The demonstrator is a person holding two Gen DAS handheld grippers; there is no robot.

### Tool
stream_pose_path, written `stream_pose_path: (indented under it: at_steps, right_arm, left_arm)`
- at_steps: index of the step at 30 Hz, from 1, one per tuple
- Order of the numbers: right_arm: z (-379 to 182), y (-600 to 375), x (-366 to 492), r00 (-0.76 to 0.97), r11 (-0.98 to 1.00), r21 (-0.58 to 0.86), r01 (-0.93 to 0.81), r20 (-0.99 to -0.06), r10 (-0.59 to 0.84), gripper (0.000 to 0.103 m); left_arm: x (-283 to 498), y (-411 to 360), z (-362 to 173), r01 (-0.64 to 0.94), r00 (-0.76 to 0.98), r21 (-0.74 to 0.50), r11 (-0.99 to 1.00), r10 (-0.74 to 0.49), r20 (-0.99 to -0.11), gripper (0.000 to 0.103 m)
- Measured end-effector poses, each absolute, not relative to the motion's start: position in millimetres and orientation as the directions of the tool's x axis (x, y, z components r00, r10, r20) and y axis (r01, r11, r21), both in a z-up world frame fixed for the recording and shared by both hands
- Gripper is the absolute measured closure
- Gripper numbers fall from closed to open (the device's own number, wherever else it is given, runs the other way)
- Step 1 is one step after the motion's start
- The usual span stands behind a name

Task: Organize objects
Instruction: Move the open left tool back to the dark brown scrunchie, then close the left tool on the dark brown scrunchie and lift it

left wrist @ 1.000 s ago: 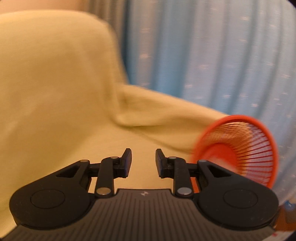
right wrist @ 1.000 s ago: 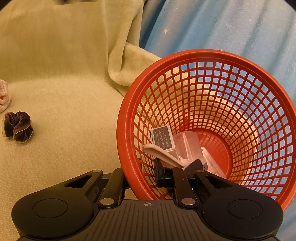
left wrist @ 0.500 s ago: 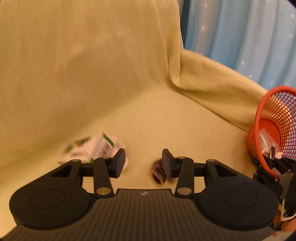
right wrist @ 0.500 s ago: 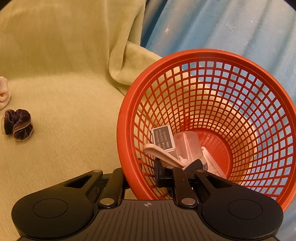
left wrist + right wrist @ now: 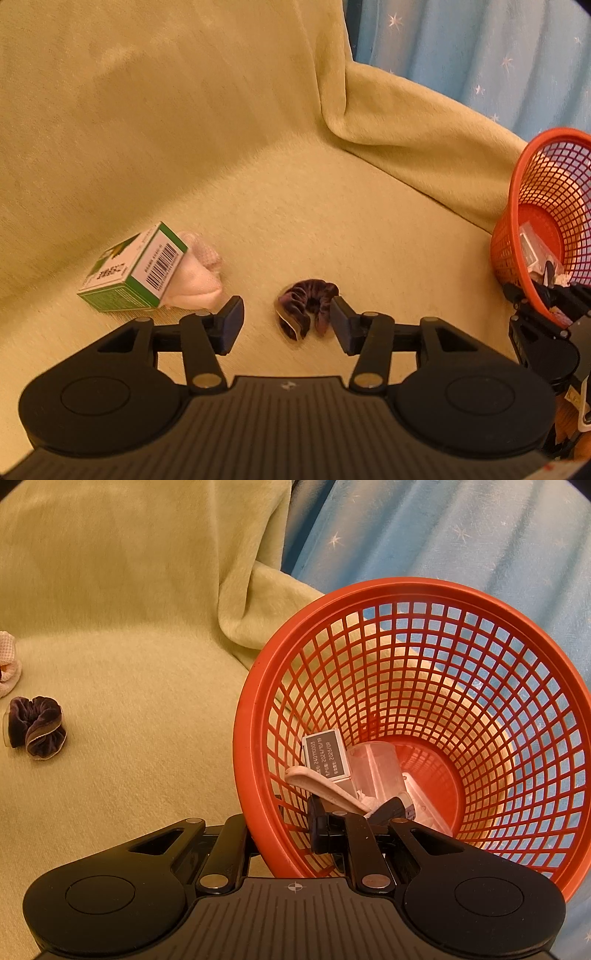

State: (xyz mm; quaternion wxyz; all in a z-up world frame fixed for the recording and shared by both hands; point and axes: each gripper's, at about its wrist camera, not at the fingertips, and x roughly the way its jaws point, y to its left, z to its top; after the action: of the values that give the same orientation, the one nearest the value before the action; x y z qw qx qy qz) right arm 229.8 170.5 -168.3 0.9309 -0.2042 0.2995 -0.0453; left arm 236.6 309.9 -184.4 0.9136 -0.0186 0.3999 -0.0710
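Left wrist view shows the left gripper [image 5: 287,325] spread wide, holding nothing, with the dark purple velvet scrunchie [image 5: 306,309] lying on the yellow-green plush sofa cover [image 5: 332,229] between its fingers. Beyond the scrunchie's left lie a green-and-white cardboard box [image 5: 135,273] and a pink-white waffle cloth [image 5: 195,280], touching each other. Far to the scrunchie's right, the right gripper [image 5: 279,829] is clamped on the rim of the tilted orange plastic mesh basket [image 5: 480,716], which holds a small printed white box [image 5: 327,753] and clear packaging [image 5: 376,771].
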Motion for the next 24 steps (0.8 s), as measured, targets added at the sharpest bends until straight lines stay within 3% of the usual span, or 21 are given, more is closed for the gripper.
stream_pose_path:
  at_steps: [24]
  right_arm:
    - [-168,170,229,0.816,0.912,-0.409,-0.039,-0.539,-0.207,0.093]
  left_arm:
    - [240,306,-205,0.111,0.653,-0.084,0.990,-0.137,-0.745,0.042]
